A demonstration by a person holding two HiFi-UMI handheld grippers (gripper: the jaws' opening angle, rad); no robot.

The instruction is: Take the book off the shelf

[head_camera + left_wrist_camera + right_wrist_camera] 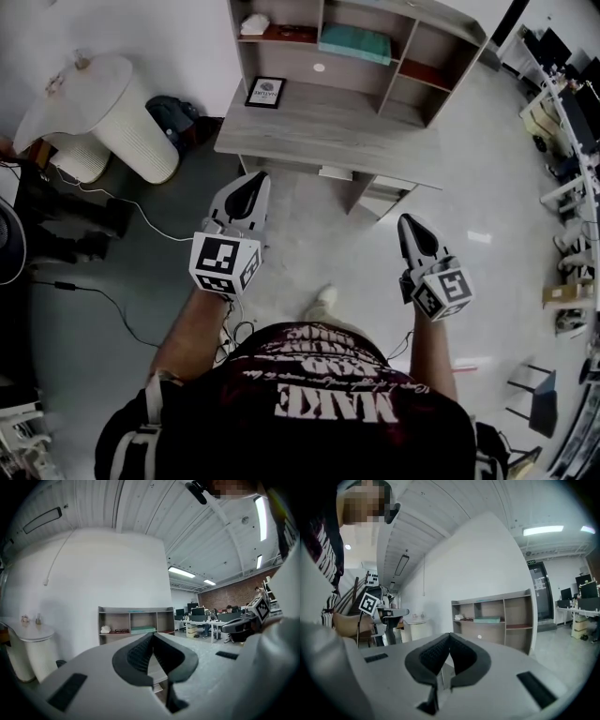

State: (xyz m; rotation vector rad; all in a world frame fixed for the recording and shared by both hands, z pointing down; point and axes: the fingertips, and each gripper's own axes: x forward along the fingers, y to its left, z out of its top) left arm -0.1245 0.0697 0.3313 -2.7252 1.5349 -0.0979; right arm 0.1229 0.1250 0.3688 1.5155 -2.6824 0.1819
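**Tongs empty, book on its shelf**

At the upper left of the head view stands a white ribbed bin [112, 117]. Right of it, the left tongs [251, 180] are pressed together on nothing. At top centre the teal book [354, 43] lies flat in the middle compartment of the shelf [450, 21], above the grey counter [319, 131]. The right tongs [410, 223], centre right, are likewise pressed together and empty, well apart from the book.
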